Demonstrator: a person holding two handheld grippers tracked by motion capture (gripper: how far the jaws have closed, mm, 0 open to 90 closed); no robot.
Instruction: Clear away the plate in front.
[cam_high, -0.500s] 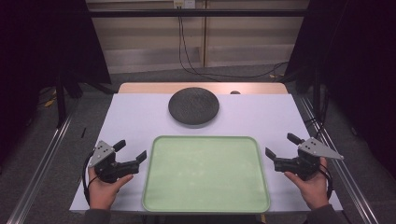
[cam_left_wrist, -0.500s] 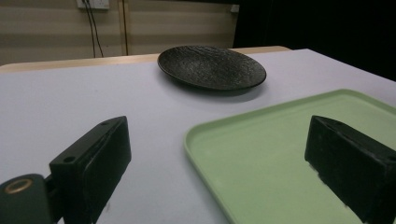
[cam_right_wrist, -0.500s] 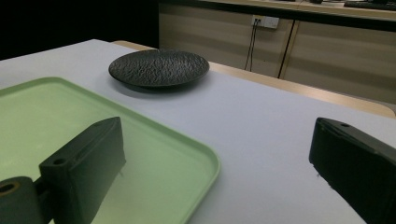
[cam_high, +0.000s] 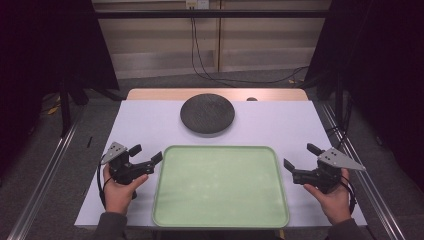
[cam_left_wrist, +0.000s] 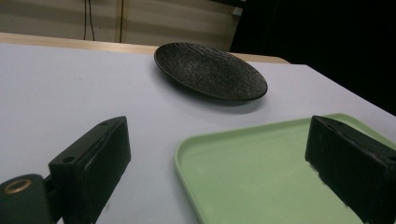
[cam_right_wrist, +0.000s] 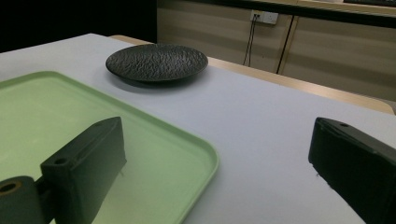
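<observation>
A pale green tray (cam_high: 220, 220) lies empty at the front middle of the white table. Behind it sits a dark textured plate (cam_high: 207, 113), also empty. My left gripper (cam_high: 145, 154) is held just left of the tray, jaws wide open with nothing between them. My right gripper (cam_high: 301, 156) is held just right of the tray, open and empty as well. In the left gripper view the tray's corner (cam_left_wrist: 187, 154) lies between the jaws and the plate (cam_left_wrist: 210, 70) is beyond. The right gripper view has the tray's corner (cam_right_wrist: 205, 154) near the left jaw and the plate (cam_right_wrist: 156, 62) farther off.
The white sheet covers a wooden table (cam_high: 150, 94) whose far edge shows behind the plate. Metal rails (cam_high: 40, 180) run along both sides of the table. Cables (cam_high: 200, 55) hang from a wall socket at the back.
</observation>
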